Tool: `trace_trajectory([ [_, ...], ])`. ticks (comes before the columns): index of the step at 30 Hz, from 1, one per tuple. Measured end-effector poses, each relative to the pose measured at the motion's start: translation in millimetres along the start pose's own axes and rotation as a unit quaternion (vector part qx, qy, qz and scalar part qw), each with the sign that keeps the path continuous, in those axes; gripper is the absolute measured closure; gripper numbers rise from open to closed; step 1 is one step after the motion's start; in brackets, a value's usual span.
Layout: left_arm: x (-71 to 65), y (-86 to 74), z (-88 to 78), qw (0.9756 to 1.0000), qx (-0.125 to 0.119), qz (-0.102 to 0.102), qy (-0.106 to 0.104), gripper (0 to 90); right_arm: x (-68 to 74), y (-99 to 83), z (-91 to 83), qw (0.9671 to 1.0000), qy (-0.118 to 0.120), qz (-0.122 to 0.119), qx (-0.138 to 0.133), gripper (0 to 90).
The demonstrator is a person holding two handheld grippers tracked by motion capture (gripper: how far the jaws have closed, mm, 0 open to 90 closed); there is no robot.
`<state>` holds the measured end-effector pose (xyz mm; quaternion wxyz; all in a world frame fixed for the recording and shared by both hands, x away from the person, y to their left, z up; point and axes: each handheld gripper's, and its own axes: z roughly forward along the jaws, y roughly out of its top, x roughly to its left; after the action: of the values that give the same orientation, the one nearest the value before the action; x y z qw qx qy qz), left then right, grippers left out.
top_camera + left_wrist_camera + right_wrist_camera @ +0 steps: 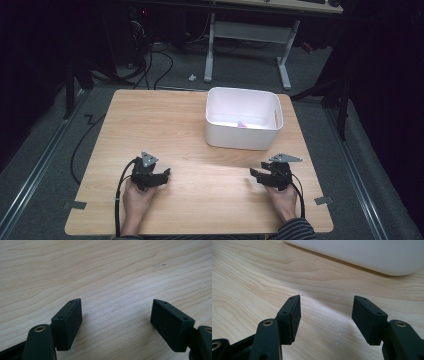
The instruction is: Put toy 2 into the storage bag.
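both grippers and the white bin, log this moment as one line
left gripper: open, empty, over bare wooden table | right gripper: open, empty, near white plastic bin | bin: upright, small items inside

No readable text, labels, brands, numbers or signs on any surface shown.

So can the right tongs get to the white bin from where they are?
Probably yes: the right tongs sit open on the table just short of the white bin, with bare wood between them.
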<state>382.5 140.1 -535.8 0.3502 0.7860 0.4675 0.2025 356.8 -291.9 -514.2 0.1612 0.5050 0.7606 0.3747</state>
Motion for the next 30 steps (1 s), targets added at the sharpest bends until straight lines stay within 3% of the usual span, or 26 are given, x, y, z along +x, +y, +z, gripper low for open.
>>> trace_trajectory([
  [9, -0.1, 0.0, 0.0, 1.0000, 0.000, 0.001, -0.001, 25.6, 3.5, -3.5, 13.9, 0.9999, 0.001, -0.005, 0.011, 39.8],
  [19, -0.4, -0.1, 0.1, 1.0000, -0.001, 0.002, -0.001, 25.6, 10.7, -4.1, 20.2, 0.9991, -0.013, -0.039, 0.011, 37.8],
  [24, -0.5, -0.1, 0.1, 1.0000, -0.001, 0.002, -0.002, 25.6, 17.6, -5.5, 22.1, 0.9968, -0.038, -0.070, 0.012, 36.9],
  [30, -0.6, -0.2, 0.1, 1.0000, -0.001, 0.002, -0.002, 25.7, 17.8, -5.5, 22.4, 0.9969, -0.038, -0.068, 0.012, 36.6],
])
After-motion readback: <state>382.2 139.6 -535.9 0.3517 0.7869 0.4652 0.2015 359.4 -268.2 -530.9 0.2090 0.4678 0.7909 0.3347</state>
